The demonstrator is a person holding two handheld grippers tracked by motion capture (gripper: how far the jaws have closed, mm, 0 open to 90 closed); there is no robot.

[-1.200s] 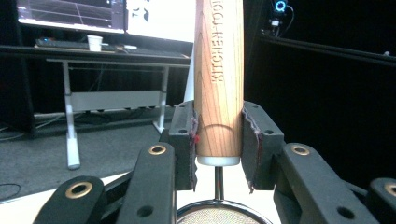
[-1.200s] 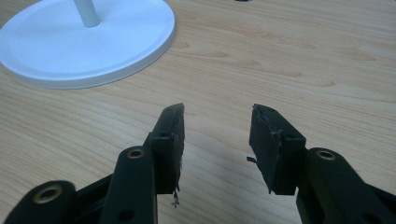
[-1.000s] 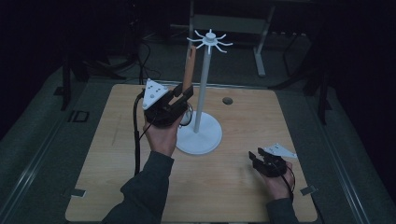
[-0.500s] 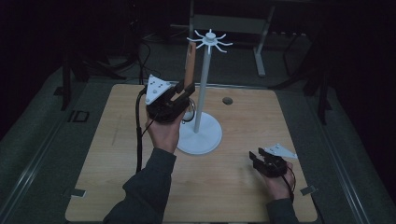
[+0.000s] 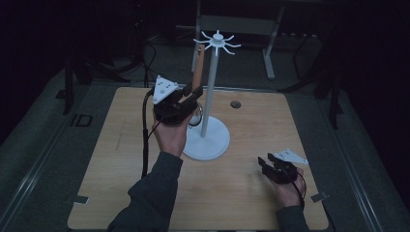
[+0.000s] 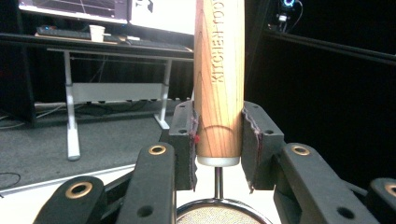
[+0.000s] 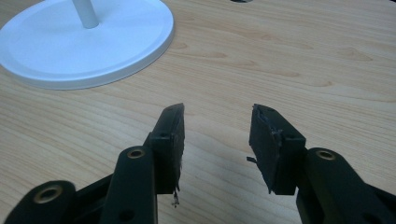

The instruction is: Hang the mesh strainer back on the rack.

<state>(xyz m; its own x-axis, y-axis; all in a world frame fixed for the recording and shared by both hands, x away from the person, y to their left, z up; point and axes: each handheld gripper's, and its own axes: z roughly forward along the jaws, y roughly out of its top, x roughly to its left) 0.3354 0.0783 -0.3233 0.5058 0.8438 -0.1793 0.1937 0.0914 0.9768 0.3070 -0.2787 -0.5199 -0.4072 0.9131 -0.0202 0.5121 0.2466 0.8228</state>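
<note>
Both tongs are black, with jointed links pinned by brass-coloured rivets and flat jaw pads whose edges look frayed. The left tongs (image 5: 189,94) carry a light grey three-cornered plate dotted with small holes, and a black cable loops down from them. The right tongs (image 5: 265,162) bear a similar plate. The person wears dark grey long sleeves

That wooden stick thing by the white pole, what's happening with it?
A person holds a gripper in each hand. The left gripper is shut on a wooden handle with a small mesh strainer at its lower end, held upright beside the white hook stand. The right gripper is open, low over the wooden table, holding nothing.
</note>
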